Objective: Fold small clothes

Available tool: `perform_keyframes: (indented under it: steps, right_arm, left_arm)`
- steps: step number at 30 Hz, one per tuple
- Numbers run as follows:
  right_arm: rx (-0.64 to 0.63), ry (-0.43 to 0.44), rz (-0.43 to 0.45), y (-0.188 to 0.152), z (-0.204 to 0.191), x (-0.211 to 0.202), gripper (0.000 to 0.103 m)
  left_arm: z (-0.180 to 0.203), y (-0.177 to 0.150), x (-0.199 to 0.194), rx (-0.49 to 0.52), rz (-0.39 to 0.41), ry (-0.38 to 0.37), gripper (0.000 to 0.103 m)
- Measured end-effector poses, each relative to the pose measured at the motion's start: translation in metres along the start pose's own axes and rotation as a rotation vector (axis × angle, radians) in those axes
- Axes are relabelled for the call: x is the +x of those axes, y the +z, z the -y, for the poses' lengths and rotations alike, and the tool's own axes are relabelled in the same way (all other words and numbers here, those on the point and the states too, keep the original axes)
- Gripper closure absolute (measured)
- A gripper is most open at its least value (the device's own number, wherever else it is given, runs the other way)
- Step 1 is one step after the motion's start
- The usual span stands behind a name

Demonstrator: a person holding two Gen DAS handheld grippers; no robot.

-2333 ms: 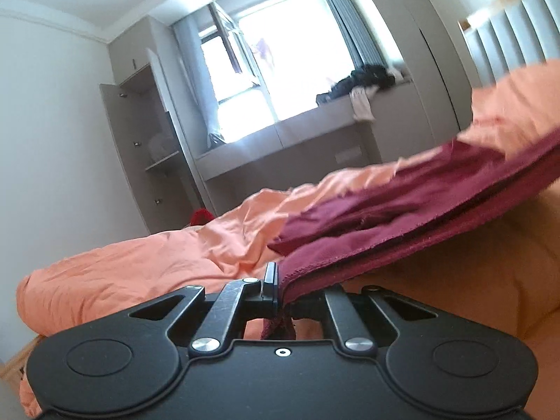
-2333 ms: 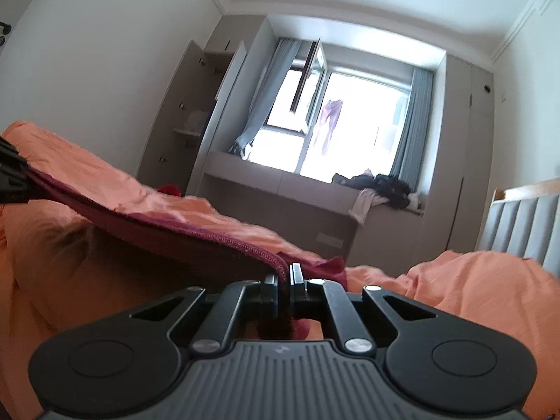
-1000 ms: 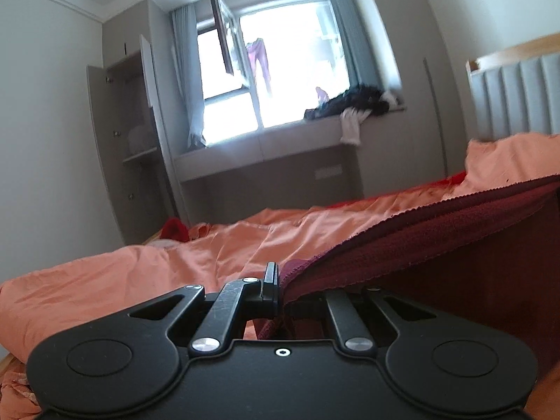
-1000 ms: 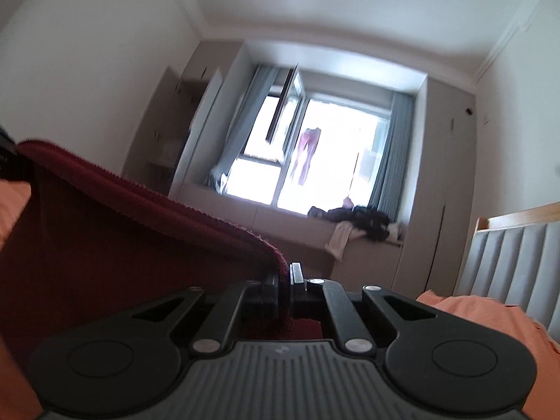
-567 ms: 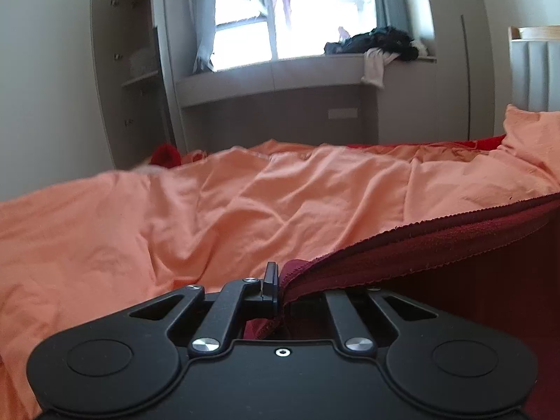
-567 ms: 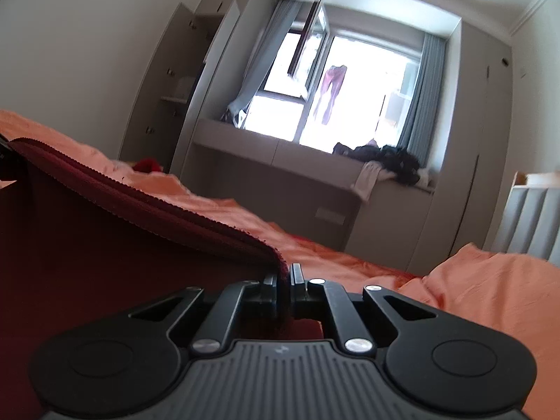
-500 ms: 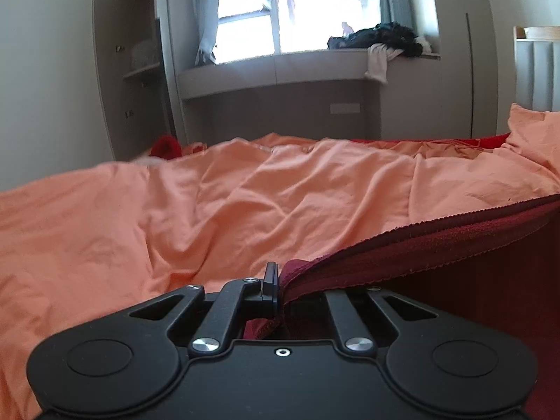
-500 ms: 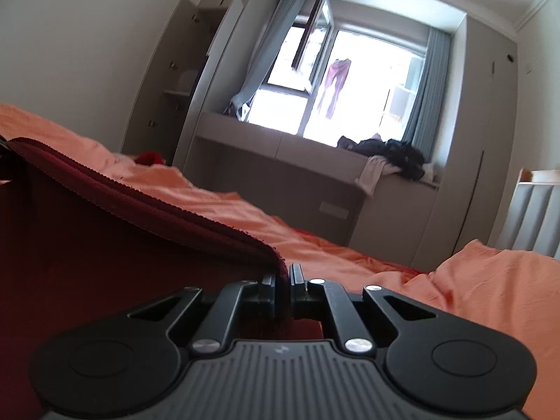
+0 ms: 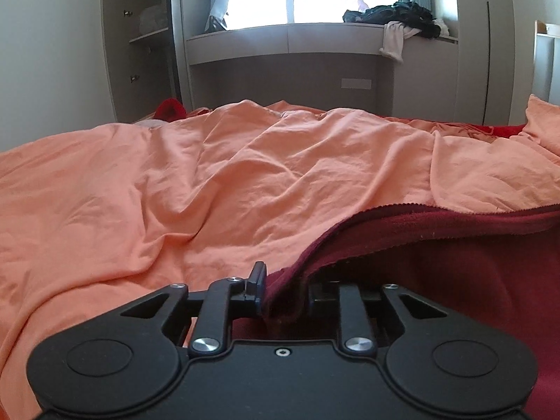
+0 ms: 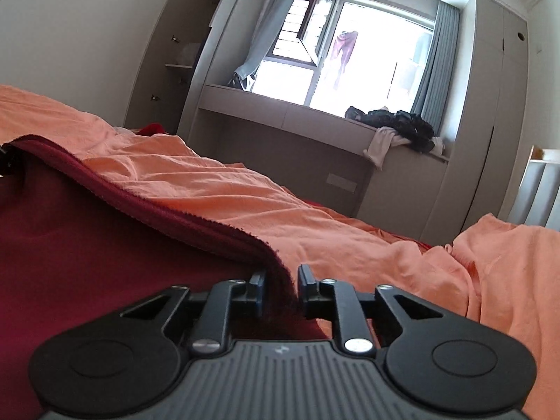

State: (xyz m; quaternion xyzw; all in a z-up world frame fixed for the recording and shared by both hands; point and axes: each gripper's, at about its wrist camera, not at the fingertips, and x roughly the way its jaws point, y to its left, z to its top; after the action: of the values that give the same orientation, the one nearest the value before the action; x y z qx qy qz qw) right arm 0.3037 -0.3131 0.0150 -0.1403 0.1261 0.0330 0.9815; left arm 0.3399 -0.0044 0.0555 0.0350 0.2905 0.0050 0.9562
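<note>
A dark red garment lies spread on the orange bed cover, its hemmed edge running off to the right. My left gripper sits low at its near corner. The jaws are opening; the corner hangs loose between them and drapes over the right finger. In the right wrist view the same garment fills the left side. My right gripper is at its other corner. Its jaws are opening too, with the fabric slack in the gap, on the bed cover.
A window bench carries a heap of dark clothes. An open wardrobe with shelves stands at the left. A small red item lies at the bed's far edge. A padded headboard is at the right.
Both grippers came down to the bed with the garment's edge. Their jaws, shut on the fabric before, have parted, and the garment now rests on the cover.
</note>
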Motion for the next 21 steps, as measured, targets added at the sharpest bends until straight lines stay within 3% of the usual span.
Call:
perform_keyframes:
  steps: [5, 9, 12, 14, 16, 21]
  right_arm:
    - [0.013, -0.012, -0.007, 0.000, 0.002, 0.001, 0.071]
    - [0.027, -0.033, -0.011, 0.000, 0.004, 0.002, 0.050]
    - [0.048, -0.044, -0.020, 0.000, 0.008, 0.002, 0.028]
    - [0.065, -0.047, -0.023, 0.000, 0.012, 0.002, 0.022]
    - [0.081, -0.061, -0.030, -0.001, 0.016, 0.002, 0.006]
    - [0.129, -0.099, -0.054, -0.003, 0.026, 0.004, 0.000]
  left_arm:
    - [0.000, -0.002, 0.000, -0.007, -0.004, 0.005, 0.074]
    - [-0.002, -0.004, 0.002, -0.009, -0.013, 0.015, 0.068]
    - [-0.008, -0.008, 0.004, -0.030, -0.029, 0.024, 0.065]
    - [-0.017, -0.010, 0.002, -0.064, -0.028, 0.008, 0.054]
    - [-0.027, -0.011, -0.002, -0.110, -0.020, -0.014, 0.043]
    - [-0.043, -0.015, -0.009, -0.165, -0.016, -0.047, 0.034]
